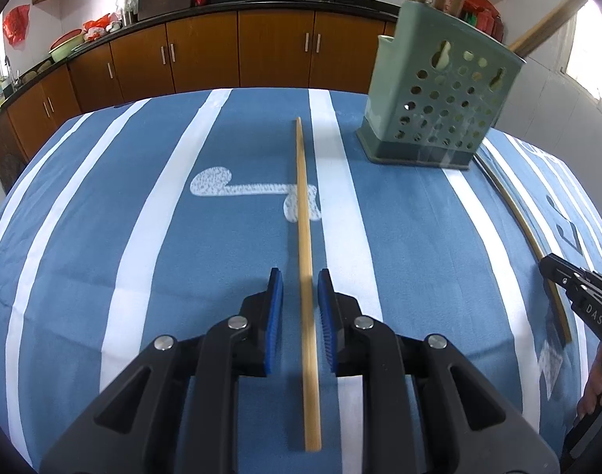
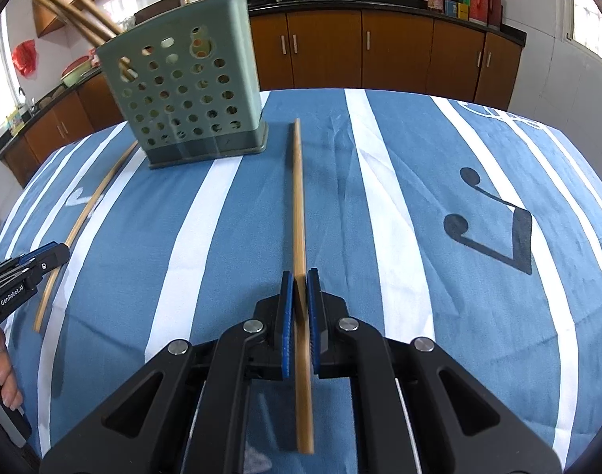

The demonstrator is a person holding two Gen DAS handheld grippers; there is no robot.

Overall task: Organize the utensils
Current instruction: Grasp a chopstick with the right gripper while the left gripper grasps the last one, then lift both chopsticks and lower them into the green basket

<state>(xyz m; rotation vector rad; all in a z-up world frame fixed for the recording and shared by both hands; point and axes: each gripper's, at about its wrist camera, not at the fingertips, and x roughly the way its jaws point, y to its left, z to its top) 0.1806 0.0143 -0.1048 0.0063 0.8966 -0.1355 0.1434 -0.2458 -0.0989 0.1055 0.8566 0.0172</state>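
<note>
A green perforated utensil holder (image 1: 439, 110) stands on the blue striped tablecloth and holds several bamboo chopsticks; it also shows in the right wrist view (image 2: 190, 98). In the left wrist view a bamboo chopstick (image 1: 304, 245) lies on the cloth between the blue pads of my left gripper (image 1: 299, 276), which is open around it. In the right wrist view my right gripper (image 2: 299, 280) is shut on another bamboo chopstick (image 2: 298, 197). That chopstick (image 1: 526, 229) and the right gripper's tip (image 1: 557, 272) show at the left wrist view's right edge.
The tablecloth (image 1: 143, 217) covers the table. Brown kitchen cabinets (image 1: 261, 51) with woks on the counter run behind the table. The left gripper (image 2: 32, 264) and its chopstick (image 2: 83, 217) appear at the left edge of the right wrist view.
</note>
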